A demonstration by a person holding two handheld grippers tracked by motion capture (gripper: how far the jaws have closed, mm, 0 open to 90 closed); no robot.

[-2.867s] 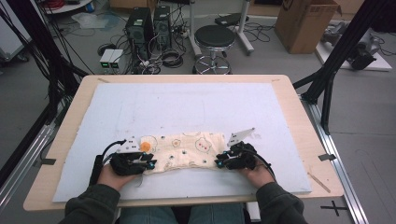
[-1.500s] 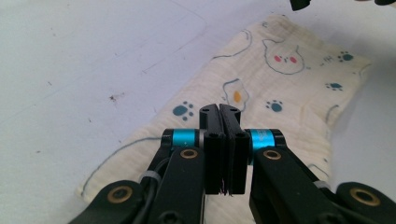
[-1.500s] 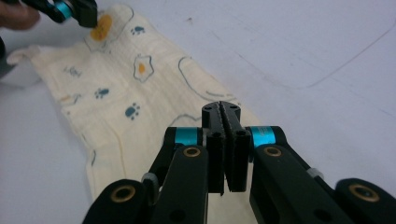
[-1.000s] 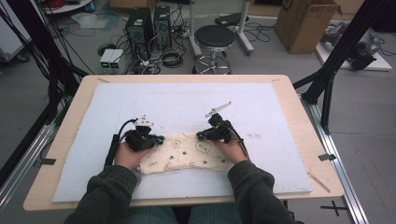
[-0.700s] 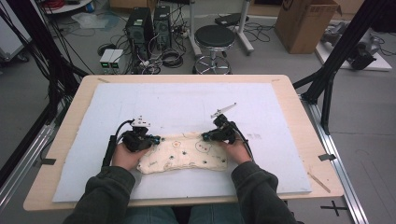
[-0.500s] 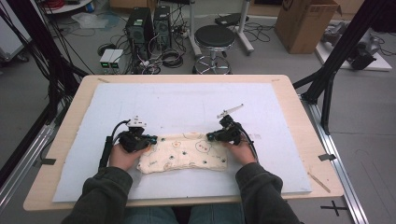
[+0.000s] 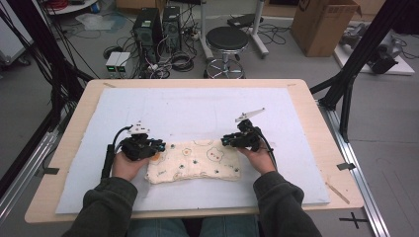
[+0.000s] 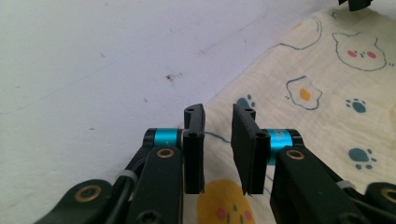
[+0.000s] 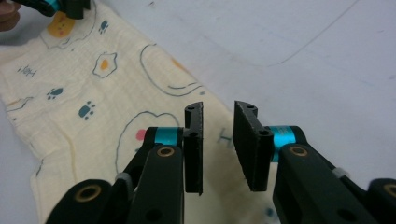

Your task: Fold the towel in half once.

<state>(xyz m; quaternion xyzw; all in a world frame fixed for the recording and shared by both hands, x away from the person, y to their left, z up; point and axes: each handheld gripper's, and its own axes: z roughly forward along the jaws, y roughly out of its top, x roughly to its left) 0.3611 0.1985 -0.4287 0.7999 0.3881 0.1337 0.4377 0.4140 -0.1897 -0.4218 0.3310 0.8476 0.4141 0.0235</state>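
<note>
A cream cloth (image 7: 197, 160) printed with cartoon animals, eggs and paw marks lies folded flat on the white mat (image 7: 197, 108), close to the person. My left gripper (image 7: 158, 145) rests at the cloth's far left corner and my right gripper (image 7: 225, 140) at its far right corner. In the left gripper view the jaws (image 8: 218, 114) have just been opening and stand slightly apart over the cloth (image 8: 327, 93) edge, gripping nothing. In the right gripper view the jaws (image 9: 219, 109) have also just been opening, parted above the cloth (image 9: 93, 93) edge.
The mat covers a wooden table (image 7: 321, 128). A thin wooden stick (image 7: 337, 192) lies near the table's right front edge. Beyond the table stand a black stool (image 7: 227, 39), computer towers (image 7: 153, 24) and a cardboard box (image 7: 323, 19). Bare mat stretches beyond the cloth.
The hands went from the cloth's near edge to its far edge, and the cloth now lies folded and narrower. In the last second the two grippers drew slightly apart.
</note>
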